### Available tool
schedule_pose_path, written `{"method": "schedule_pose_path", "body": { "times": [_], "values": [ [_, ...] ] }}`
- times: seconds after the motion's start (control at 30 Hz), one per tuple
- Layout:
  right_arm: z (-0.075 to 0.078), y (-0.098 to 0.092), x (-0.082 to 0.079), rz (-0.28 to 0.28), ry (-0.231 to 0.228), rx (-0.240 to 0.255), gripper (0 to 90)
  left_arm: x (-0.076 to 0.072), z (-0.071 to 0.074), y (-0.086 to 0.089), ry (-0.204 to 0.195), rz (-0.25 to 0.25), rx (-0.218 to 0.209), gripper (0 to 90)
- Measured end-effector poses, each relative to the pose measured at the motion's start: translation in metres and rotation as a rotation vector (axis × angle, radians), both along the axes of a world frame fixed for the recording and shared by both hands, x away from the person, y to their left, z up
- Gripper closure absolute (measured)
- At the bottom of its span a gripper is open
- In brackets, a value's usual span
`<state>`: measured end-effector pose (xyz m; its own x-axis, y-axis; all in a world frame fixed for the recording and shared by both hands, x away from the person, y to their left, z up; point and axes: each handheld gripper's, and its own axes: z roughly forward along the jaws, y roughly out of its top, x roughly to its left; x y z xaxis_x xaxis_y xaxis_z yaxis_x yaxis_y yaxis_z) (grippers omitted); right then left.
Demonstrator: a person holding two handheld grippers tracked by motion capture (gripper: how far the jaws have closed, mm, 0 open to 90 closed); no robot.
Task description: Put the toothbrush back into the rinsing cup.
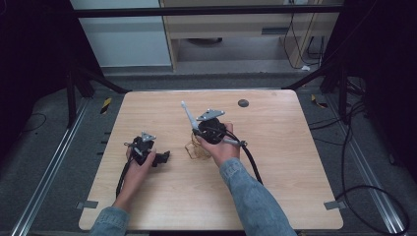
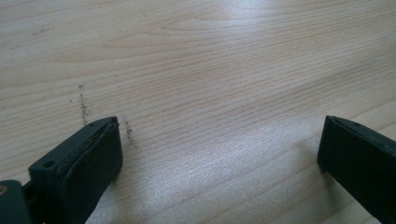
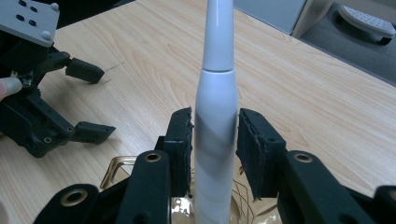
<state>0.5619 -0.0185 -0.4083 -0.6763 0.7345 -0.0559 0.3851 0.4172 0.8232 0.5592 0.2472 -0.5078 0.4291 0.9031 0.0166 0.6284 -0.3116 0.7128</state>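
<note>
Clamping a white toothbrush (image 3: 215, 126), right gripper (image 3: 215, 140); left gripper (image 2: 219, 149) jaws wide apart; no legible writing.

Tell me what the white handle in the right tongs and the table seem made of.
White handle: likely smooth glossy plastic, given its soft sheen and a seam between sections. Table: pale wood or wood-look laminate, with visible grain lines and a satin glare.

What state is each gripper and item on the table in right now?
Left gripper: open, jaws wide apart over bare wood, holding nothing.
Right gripper: shut on the white plastic tapered handle, which points up and away.
Clear glass container with gold wire frame: on the light wooden table, under the right gripper.
Small dark round disc: lying flat, untouched.
</note>
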Motion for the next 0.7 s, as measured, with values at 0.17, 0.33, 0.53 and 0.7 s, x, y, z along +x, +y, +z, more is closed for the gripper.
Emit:
{"method": "schedule_pose_path", "body": {
  "times": [0.17,0.33,0.53,0.7],
  "values": [
    [0.0006,-0.0025,-0.0011,-0.002,0.002,0.009,65.4,0.0,0.0,0.0,0.0,0.0,-0.001,0.0],
    [0.0008,-0.0049,-0.0033,-0.003,0.003,0.006,65.9,0.0,0.0,0.0,0.0,0.0,0.0,0.0],
    [0.0013,-0.006,-0.0041,0.0,-0.005,0.0,65.9,0.0,0.0,0.0,0.0,0.0,0.0,0.0],
    [0.0028,-0.0062,-0.0048,0.001,-0.008,0.001,65.0,0.0,0.0,0.0,0.0,0.0,-0.001,0.0]
  ]
}}
